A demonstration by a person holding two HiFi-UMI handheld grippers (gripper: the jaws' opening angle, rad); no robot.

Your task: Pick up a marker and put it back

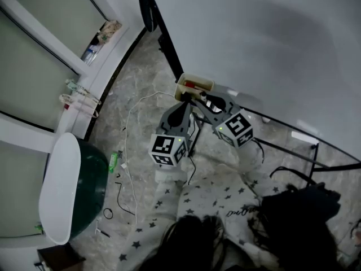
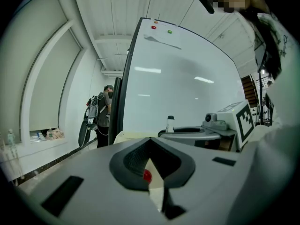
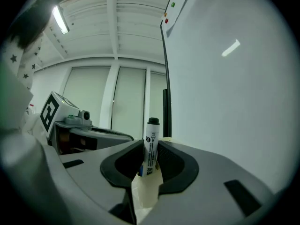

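Note:
A white marker with a black cap stands upright between the jaws of my right gripper, which is shut on its barrel. In the head view the right gripper holds the marker just in front of a cream tray fixed to the whiteboard; a red marker lies in the tray. My left gripper is level beside it, below the tray, its jaw tips meeting with nothing held. From the left gripper view the held marker shows upright to the right.
The whiteboard's black stand legs run along the marble floor. White and black cables trail on the floor to the left, near a green and white chair. A black bag sits at lower right. A person stands far off.

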